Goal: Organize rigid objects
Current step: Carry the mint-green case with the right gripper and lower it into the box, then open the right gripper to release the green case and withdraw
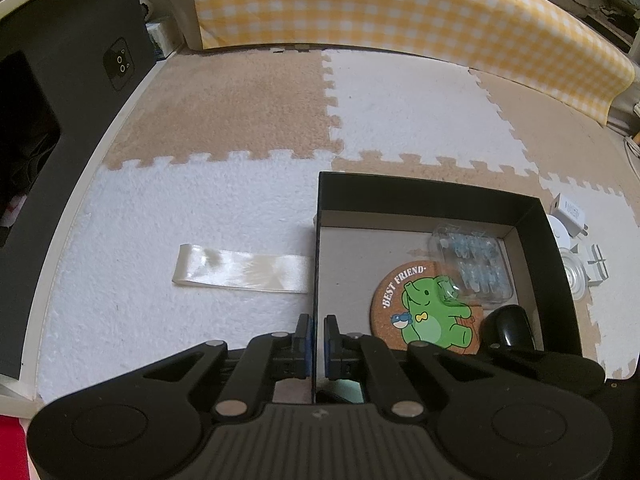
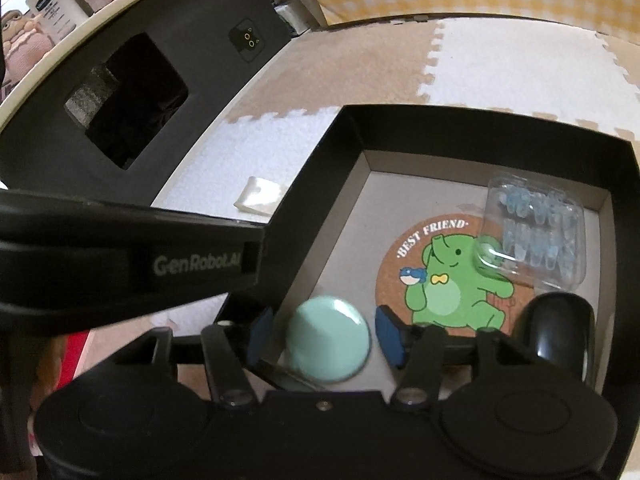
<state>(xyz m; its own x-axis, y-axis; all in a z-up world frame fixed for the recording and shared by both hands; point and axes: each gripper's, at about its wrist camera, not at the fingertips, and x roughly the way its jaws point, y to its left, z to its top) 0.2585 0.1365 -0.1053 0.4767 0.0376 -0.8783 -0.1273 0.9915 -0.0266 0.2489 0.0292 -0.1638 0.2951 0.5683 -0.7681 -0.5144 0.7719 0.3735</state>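
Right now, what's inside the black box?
Inside the black box: a cork coaster with a green elephant, a clear case of blue pieces overlapping its edge, a mint round disc, and a black mouse-like object. The near corners are hidden behind the grippers.

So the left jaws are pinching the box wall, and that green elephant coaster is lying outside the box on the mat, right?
Not quite. The coaster lies inside the box, on its floor, as the right wrist view shows. The left gripper does pinch the box wall.
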